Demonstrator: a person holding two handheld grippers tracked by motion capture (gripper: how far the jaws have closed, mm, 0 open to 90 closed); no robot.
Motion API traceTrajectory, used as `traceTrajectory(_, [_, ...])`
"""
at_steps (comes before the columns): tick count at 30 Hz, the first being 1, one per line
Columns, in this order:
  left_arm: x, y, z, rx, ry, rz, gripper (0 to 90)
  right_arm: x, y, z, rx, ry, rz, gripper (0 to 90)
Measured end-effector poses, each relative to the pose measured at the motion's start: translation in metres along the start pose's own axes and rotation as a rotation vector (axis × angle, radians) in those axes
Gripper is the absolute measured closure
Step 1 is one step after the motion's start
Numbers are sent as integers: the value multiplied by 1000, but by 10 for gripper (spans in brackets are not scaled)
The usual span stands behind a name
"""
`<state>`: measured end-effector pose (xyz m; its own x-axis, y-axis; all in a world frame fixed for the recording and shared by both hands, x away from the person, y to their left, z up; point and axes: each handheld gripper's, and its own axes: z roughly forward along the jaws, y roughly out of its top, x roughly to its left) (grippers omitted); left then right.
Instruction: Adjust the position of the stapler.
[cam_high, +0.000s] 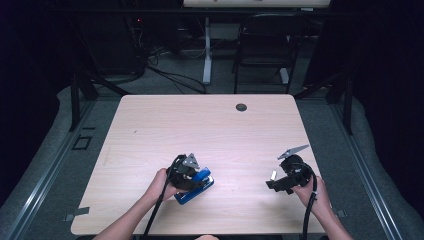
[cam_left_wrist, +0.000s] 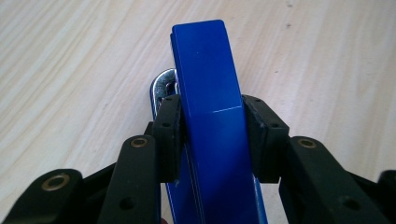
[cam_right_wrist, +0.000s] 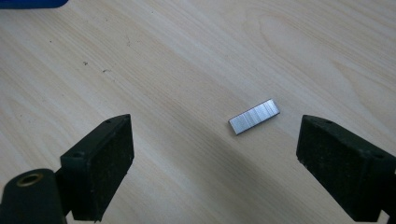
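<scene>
The left tool (cam_left_wrist: 212, 133) has its two black pads pressed against the sides of a blue stapler (cam_left_wrist: 210, 88), clamped on its upper arm about halfway along, so the body is steadied on the tabletop (cam_high: 200, 120) and cannot slide or twist. The metal magazine end peeks out beside the blue arm, which suggests the stapler is being held ready for reloading. In the high view the stapler (cam_high: 197, 186) lies near the front edge, under the left hand. Well apart to the right, the right tool (cam_right_wrist: 215, 163) hangs with its jaws spread wide and nothing between the pads, straddling a short strip of staples (cam_right_wrist: 254, 116) that lies flat on the wood; that placing looks like a line-up for a pinch across the strip's narrow width
</scene>
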<state>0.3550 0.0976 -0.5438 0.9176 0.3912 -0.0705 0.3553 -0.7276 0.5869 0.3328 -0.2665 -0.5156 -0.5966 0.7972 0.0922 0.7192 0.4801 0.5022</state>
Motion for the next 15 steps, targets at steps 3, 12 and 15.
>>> traceTrajectory(3, [-4,2,1,11,0,34,627,0,0,0,10,-1,-6,106])
traceTrajectory(12, [-9,6,-4,44,41,-104,560,-1,-1,-2,10,4,-4,107])
traceTrajectory(15, [-12,5,-1,82,80,-132,539,-1,-1,-1,11,10,-5,107])
